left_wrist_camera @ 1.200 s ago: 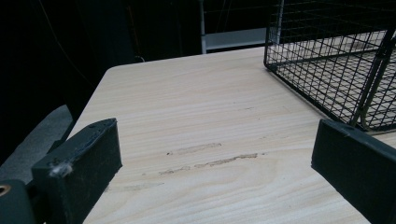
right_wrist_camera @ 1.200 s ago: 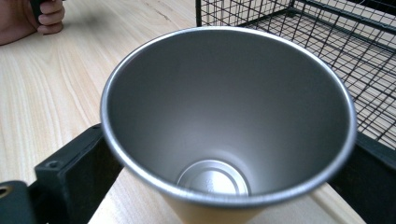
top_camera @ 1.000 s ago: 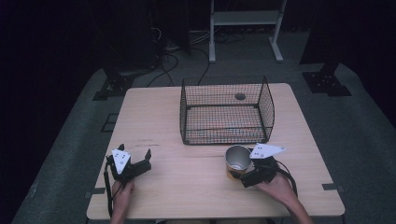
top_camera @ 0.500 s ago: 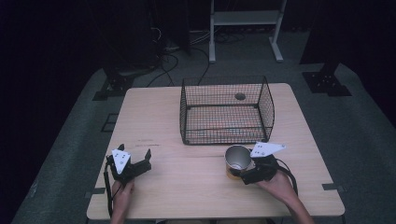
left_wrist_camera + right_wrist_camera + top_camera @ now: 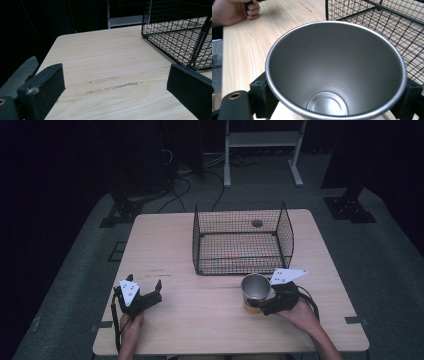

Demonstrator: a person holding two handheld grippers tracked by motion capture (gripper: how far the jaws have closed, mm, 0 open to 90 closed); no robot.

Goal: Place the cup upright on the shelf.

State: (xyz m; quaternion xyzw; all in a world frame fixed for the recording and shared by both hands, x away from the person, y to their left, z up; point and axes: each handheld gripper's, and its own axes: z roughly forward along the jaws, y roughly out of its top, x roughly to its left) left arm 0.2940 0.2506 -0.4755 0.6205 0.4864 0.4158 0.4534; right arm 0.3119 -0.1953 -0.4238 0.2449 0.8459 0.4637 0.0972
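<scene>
A steel cup (image 5: 255, 289) with a yellowish lower wall stands upright just in front of the wire basket (image 5: 235, 262). My right gripper (image 5: 256, 303) is shut on it, one jaw on each side of its wall. The right gripper view looks straight down into the empty cup (image 5: 332, 75), held by the right gripper (image 5: 335, 102), with the basket (image 5: 387, 22) close behind. At the table's front left my left gripper (image 5: 145, 282) is open and holds nothing. In its own view the left gripper (image 5: 115, 87) has wide-apart jaws over bare wood, with the basket (image 5: 180, 37) at the upper right.
The light wooden table (image 5: 165, 235) has a round cable hole (image 5: 257, 223) behind the basket. A white shelf frame (image 5: 262, 140) and cables lie on the dark floor beyond. The person's left hand (image 5: 234, 10) shows far off in the right gripper view.
</scene>
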